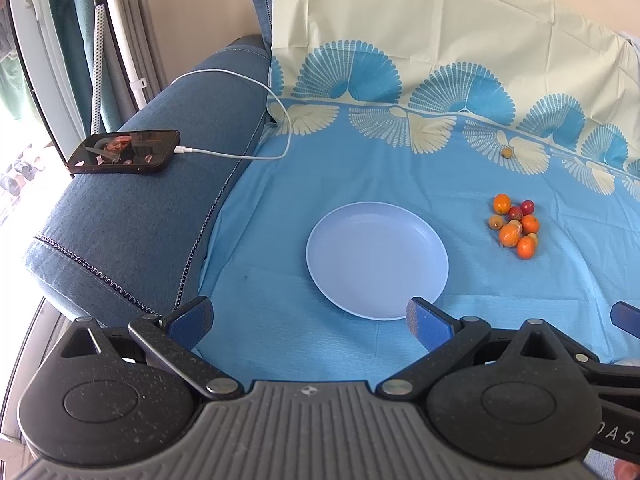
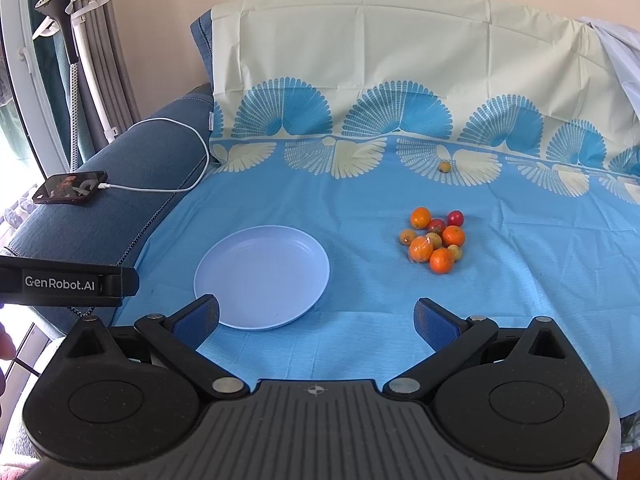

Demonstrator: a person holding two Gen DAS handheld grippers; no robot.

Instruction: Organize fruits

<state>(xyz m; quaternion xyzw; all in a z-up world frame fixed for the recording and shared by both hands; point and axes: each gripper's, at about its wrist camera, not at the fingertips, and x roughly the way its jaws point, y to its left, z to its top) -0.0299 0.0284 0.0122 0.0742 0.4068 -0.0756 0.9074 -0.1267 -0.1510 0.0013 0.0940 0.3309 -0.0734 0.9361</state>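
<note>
A pale blue plate (image 1: 376,260) (image 2: 262,276) lies empty on the blue patterned cloth. To its right sits a cluster of small fruits (image 1: 516,226) (image 2: 436,242): several orange ones, two red ones and a few yellowish ones. One more small yellowish fruit (image 1: 507,153) (image 2: 444,167) lies alone further back on the cloth's pattern. My left gripper (image 1: 310,320) hovers open over the plate's near rim, nothing between its fingers. My right gripper (image 2: 316,322) is open too, just right of the plate's near edge and well short of the fruits.
A phone (image 1: 124,152) (image 2: 70,187) with a white charging cable (image 1: 240,80) rests on the blue sofa arm at the left. The sofa back (image 2: 400,60) rises behind under the cloth. A clothes steamer stand (image 2: 76,40) stands by the curtain. The left gripper's body (image 2: 68,284) shows at left.
</note>
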